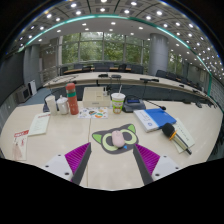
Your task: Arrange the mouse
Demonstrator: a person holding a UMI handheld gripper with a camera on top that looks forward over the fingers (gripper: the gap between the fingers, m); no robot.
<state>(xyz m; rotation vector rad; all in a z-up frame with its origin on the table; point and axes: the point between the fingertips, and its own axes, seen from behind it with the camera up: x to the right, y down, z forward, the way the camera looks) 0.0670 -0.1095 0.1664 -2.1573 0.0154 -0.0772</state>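
Note:
A pale pink mouse (119, 137) lies on a dark cat-shaped mouse pad with green trim (104, 143) on the beige table (60, 145). My gripper (113, 157) is open and empty, low over the table. Its left magenta pad (78, 155) and right magenta pad (148, 157) stand wide apart. The mouse is just ahead of the fingertips, roughly centred between them, and touches neither finger.
Beyond the mouse stand a white cup with a green band (118, 102), a red canister (72, 98) and white cups (52, 103). A blue book (153, 119) and a dark handheld object (172, 133) lie to the right. Papers (40, 124) lie to the left.

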